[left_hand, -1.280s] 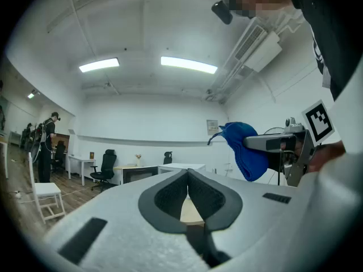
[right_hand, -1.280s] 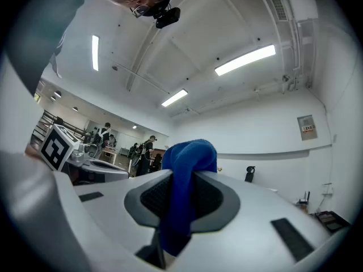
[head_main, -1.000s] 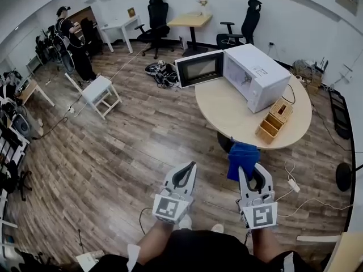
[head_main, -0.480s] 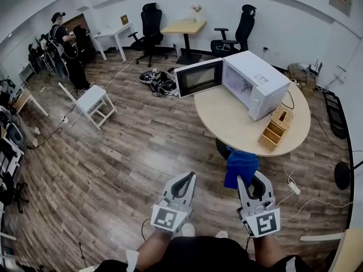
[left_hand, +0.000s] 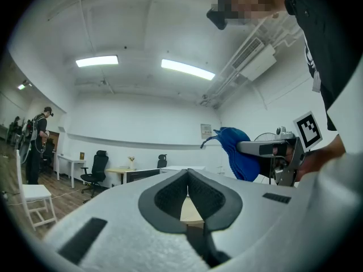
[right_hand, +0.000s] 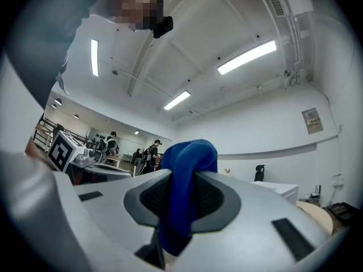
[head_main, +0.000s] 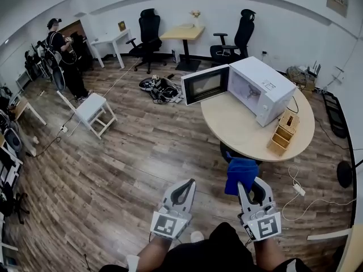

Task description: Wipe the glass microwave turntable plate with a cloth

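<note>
**A:** why's the blue cloth (head_main: 240, 174) wadded up like that?

**B:** right gripper (head_main: 251, 182) is clamped on it with the bunch poking out front, ready for rubbing I'd guess. The left gripper (head_main: 189, 182) is pinched closed on nothing, probably kept free to steady things.

**A:** arms?

**B:** both low at the waist, side by side, pointing ahead. The bench (head_main: 238, 130) is well apart from them, and the microwave (head_main: 262, 84) on it has its door (head_main: 205, 84) open. Can't spot the glass plate, presumably it's inside.

Wood plank floor (head_main: 142, 152), white walls (head_main: 295, 24), round table (head_main: 238, 126), black office chairs (head_main: 148, 30), white stool (head_main: 91, 107), ceiling strip lights (left_hand: 187, 69)
</note>
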A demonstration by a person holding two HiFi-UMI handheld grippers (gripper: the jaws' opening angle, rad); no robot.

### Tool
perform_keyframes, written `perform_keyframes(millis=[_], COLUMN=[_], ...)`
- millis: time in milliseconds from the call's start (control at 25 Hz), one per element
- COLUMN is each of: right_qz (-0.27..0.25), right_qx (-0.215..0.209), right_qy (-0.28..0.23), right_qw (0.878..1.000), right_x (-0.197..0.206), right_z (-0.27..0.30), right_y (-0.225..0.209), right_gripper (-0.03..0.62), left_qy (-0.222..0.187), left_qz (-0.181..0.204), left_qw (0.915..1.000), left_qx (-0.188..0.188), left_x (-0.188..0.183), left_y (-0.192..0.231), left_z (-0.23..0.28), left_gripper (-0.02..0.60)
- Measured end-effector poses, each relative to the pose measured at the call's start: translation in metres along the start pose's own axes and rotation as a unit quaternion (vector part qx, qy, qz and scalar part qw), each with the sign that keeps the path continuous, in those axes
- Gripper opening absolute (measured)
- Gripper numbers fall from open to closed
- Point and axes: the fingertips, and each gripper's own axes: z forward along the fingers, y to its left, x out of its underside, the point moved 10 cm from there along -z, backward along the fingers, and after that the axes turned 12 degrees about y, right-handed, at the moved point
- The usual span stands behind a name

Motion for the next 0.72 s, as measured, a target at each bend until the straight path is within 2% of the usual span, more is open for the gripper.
perform_keyframes(millis=[320, 720], right_qz=[0.004, 0.007], right_qx=[-0.001, -0.018], right_qy=[-0.016, -0.031], right_qw=[1.0, 0.999], right_x=[0.002, -0.001], right_z=[0.043, 0.127], right_y=[-0.015, -0.092], right_gripper=[0.078, 0.078], left_qy=[0.007, 0.007], left_qz=[0.014, 0.018], left_qw=[0.9998, 0.9998], left_qx=[0.008, 0.004], left_x=[0.003, -0.021], left_y=[0.023, 0.065], left_z=[0.029, 0.128], left_gripper=[0.006, 0.006])
